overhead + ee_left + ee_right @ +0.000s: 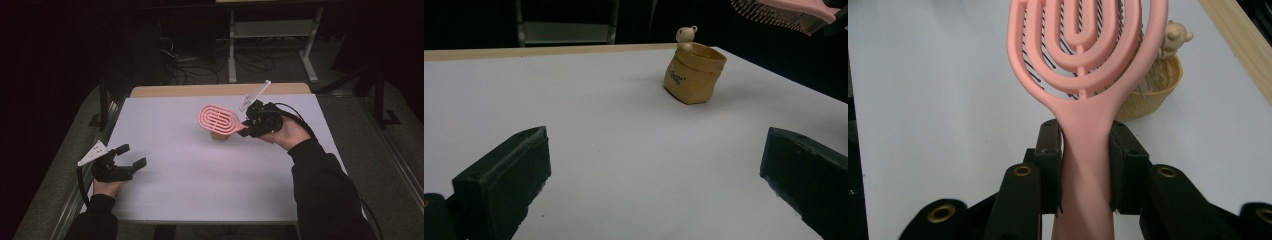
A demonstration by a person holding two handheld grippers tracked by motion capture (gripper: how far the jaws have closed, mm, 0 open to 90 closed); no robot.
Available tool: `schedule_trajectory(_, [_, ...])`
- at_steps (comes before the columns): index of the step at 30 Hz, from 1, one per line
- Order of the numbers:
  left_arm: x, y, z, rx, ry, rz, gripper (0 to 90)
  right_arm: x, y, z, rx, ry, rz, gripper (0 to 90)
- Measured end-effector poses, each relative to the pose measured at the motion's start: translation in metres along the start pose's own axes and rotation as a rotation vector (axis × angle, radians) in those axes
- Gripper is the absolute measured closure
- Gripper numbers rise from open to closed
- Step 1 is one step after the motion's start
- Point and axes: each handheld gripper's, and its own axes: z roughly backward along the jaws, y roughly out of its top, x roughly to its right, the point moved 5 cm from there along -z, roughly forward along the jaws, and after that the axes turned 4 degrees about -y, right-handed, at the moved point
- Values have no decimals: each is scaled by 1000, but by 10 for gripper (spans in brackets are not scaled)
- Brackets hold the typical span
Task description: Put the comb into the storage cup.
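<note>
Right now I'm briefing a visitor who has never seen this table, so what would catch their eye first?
The pink hairbrush, held by its handle in the right gripper, bristles down, above the middle of the white table. Under it stands a small tan cup with a little bear figure on its rim. The left gripper rests open at the near left corner.

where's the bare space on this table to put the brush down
Most of the white table is bare: the whole stretch between the left gripper and the tan cup, the near edge, and the far left corner. It is crowded only at the far right, where the right gripper holds the pink brush over the cup.
</note>
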Motion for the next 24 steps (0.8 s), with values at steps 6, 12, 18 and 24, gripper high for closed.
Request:
schedule_trajectory(6, [4,4,-5,-16,-29,0,0,-1,7,0,3,9,4,696])
schedule_trajectory(12, [4,9,-11,-10,-91,62,0,-3,18,1,20,12,19,696])
schedule_trajectory(18, [6,18,-16,-9,-108,69,0,-6,29,-1,27,14,36,696])
schedule_trajectory(24, [15,27,-20,-8,-133,49,0,-9,37,-2,27,16,47,696])
